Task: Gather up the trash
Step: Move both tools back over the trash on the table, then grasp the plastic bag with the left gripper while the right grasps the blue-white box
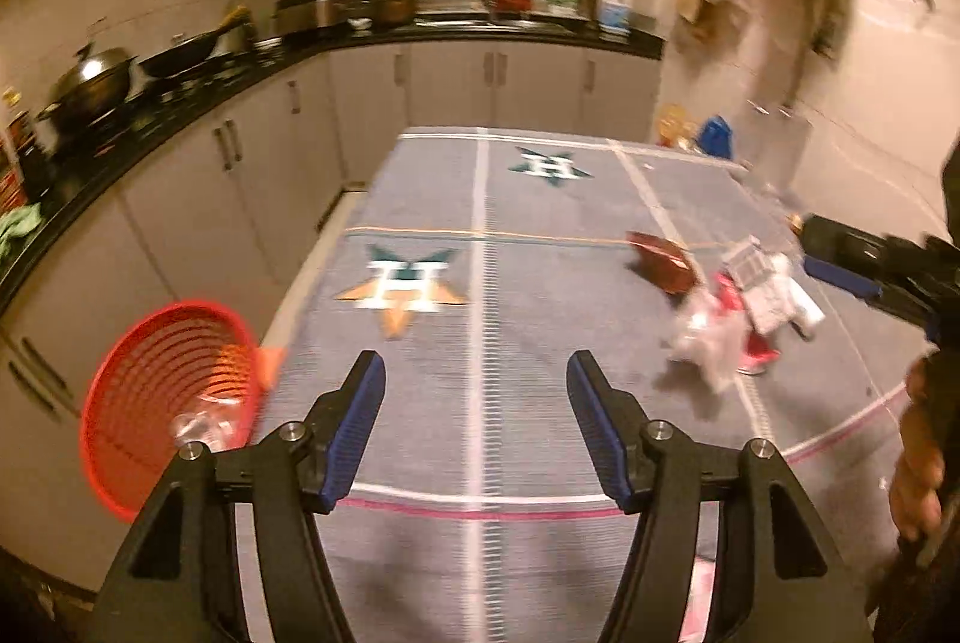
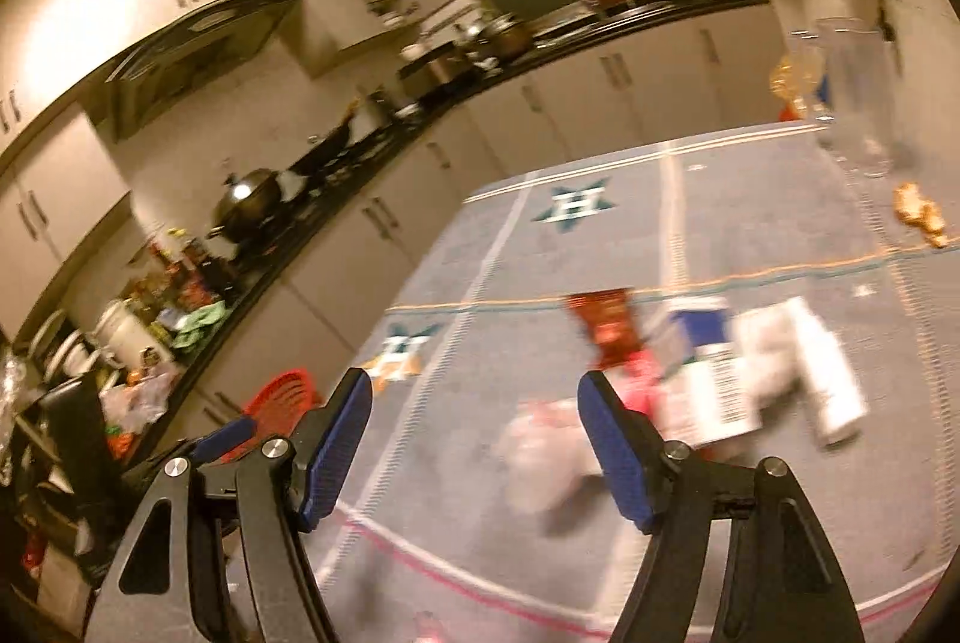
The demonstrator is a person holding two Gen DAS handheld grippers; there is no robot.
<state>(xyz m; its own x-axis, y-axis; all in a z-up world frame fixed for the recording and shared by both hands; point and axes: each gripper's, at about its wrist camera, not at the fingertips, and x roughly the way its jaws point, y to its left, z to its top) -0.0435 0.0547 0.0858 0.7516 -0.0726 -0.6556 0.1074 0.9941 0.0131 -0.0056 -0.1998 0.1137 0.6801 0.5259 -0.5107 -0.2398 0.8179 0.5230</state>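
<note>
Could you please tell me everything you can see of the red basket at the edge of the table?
The red basket is a round, slatted bowl, seemingly plastic, tipped so its mouth faces the left wrist camera. It sits at the left edge of the grey cloth-covered table, beside the white cabinets. Something clear and crumpled lies inside, too blurred to identify. Neither gripper touches it. The right wrist view shows only part of its rim.

A grey cloth [image 1: 540,283] with white lines and star emblems covers the table, filling the centre of both views. On it, right of centre, a pile of crumpled wrappers [image 1: 738,307]: a dark red packet [image 1: 660,262], white packaging with a barcode [image 2: 720,391], clear plastic. A clear jug [image 2: 852,96] stands upper right, orange scraps [image 2: 921,220] just beside it.
</note>
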